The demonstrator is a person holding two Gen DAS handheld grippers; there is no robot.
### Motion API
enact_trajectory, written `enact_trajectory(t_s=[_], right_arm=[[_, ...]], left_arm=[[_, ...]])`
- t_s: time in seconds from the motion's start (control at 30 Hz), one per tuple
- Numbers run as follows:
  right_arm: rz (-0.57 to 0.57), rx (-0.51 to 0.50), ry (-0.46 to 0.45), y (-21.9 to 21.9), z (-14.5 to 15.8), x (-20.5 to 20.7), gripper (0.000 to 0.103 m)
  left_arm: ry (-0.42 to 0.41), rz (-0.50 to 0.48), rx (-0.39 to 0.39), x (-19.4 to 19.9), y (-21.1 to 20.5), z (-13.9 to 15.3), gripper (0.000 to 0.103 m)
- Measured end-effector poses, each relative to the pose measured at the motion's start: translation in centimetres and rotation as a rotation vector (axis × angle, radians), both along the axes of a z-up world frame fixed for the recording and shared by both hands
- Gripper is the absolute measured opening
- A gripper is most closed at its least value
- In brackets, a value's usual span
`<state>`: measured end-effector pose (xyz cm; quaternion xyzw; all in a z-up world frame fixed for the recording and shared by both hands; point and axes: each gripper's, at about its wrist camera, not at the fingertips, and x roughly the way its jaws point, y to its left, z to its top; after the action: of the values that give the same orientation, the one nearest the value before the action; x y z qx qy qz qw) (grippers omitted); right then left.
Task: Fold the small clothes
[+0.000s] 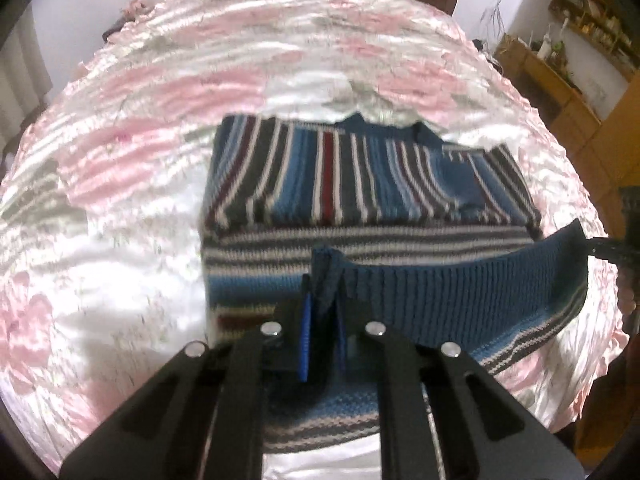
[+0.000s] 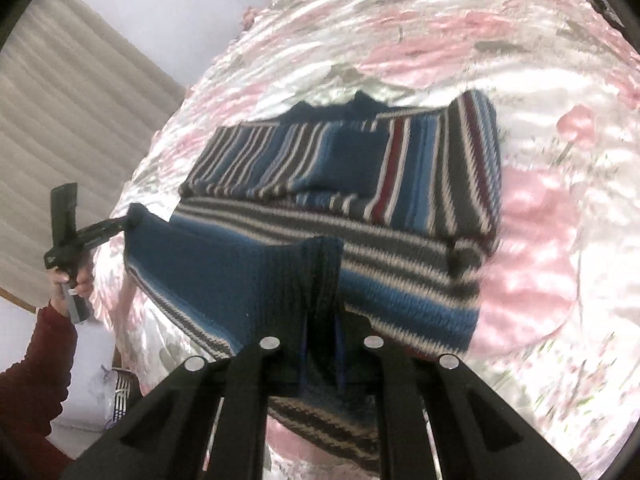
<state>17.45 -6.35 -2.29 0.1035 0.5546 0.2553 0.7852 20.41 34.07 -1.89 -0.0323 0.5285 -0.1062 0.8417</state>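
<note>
Striped knit sweater lies on a bed covered by a shiny pink-and-white floral bedspread, collar end at the far side, sleeves folded in across the chest. The near end — the blue ribbed hem band — is lifted off the bedspread and stretched between the two grippers. Left gripper: fingers clenched on one corner of the hem band, knit bunched up between the blue pads. Right gripper: fingers likewise clamped on the other corner of the hem, a ridge of dark ribbing standing between them. In the right wrist view the left gripper shows at the left edge, pinching the far hem corner, held by a hand with a dark red sleeve behind it. In the left wrist view the right gripper's tip shows at the right edge, touching the hem corner. Hem band sags slightly between the two grips — striped body fabric hangs below it toward the cameras. Both views are motion-blurred; wooden shelving stands right of the bed, pleated curtain left.
</note>
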Motion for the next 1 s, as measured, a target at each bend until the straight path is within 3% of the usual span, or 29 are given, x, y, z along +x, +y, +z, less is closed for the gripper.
enact_trajectory(t_s=[0.63,0.9,1.0], right_arm=[[-0.14,-0.055,-0.022,-0.8,1.3,13.8,0.01],[-0.232,-0.103,0.003,-1.2,-1.4,20.8,0.01],[-0.25,-0.12,0.031,-1.5,-2.9,22.3,0.01]], left_arm=[[-0.06,0.131,-0.056,14.3,-0.2,1.1,0.009],[-0.062,0.156,0.021,20.5,-1.6,-1.2,0.009],[-0.044,0.19,0.089,22.3,-1.4,-2.8,0.004]])
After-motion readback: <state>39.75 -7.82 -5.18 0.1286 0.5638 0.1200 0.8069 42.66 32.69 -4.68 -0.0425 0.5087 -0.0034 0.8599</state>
